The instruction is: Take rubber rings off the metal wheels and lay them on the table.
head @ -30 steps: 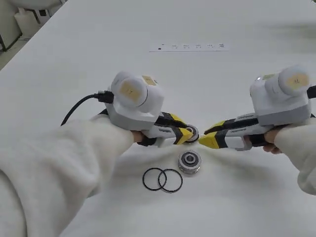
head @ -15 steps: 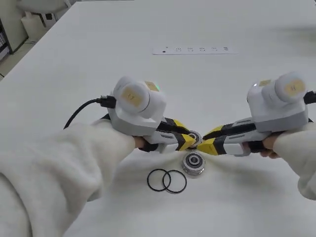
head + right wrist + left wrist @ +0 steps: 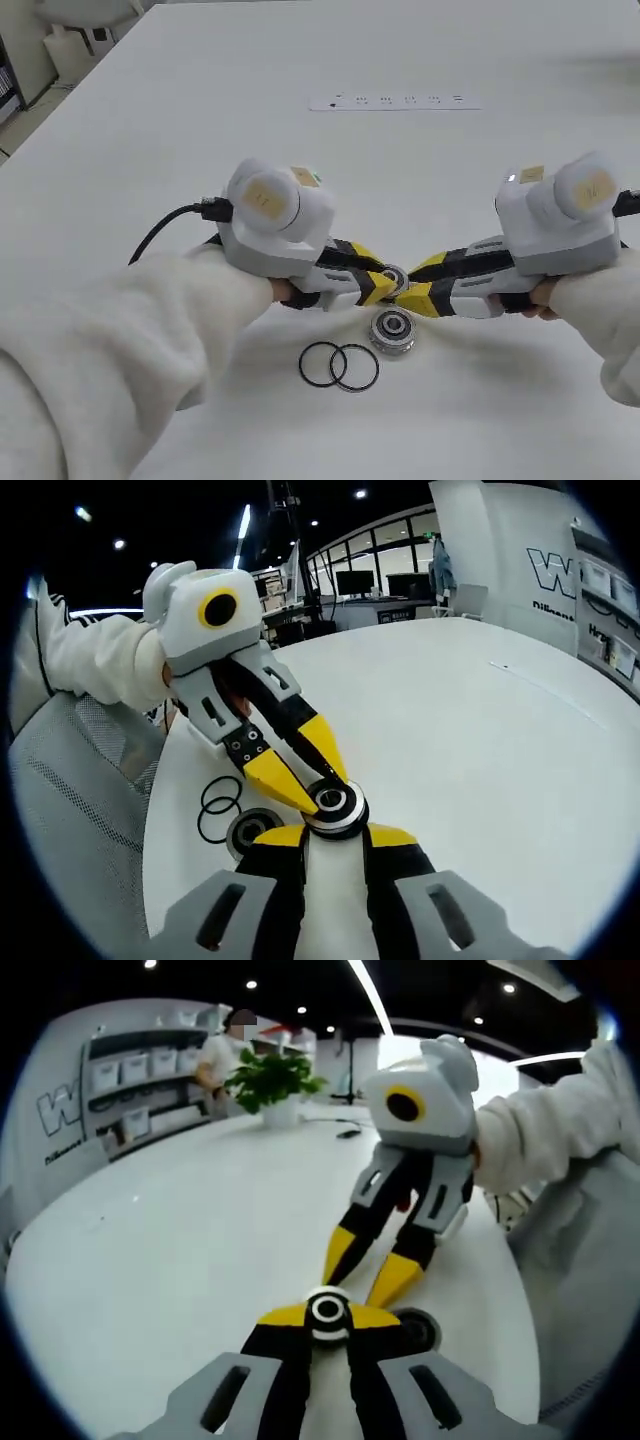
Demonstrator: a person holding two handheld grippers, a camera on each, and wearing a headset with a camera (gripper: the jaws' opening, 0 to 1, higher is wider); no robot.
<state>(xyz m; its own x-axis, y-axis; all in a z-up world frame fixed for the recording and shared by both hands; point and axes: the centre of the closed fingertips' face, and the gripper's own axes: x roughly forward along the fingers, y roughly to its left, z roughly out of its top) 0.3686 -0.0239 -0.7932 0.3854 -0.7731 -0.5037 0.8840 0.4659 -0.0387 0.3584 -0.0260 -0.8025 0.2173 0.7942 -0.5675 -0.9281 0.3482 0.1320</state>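
Wheel (image 3: 393,277): gripped tight in L claw (image 3: 380,287).
R claw (image 3: 425,295): jaws apart, tips at wheel rim.
Direction: wheel dead ahead of R claw.

Shiny metal wheel (image 3: 335,805), seemingly matt table (image 3: 300,150) (rubber rings (image 3: 337,350))

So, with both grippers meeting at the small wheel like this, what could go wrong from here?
1. The left gripper pinches the held wheel only at its jaw ends, above the table. A pull from the right gripper might twist it loose.
2. If it drops, it would likely land by the second wheel and the two rubber rings lying just below, and could scatter them.
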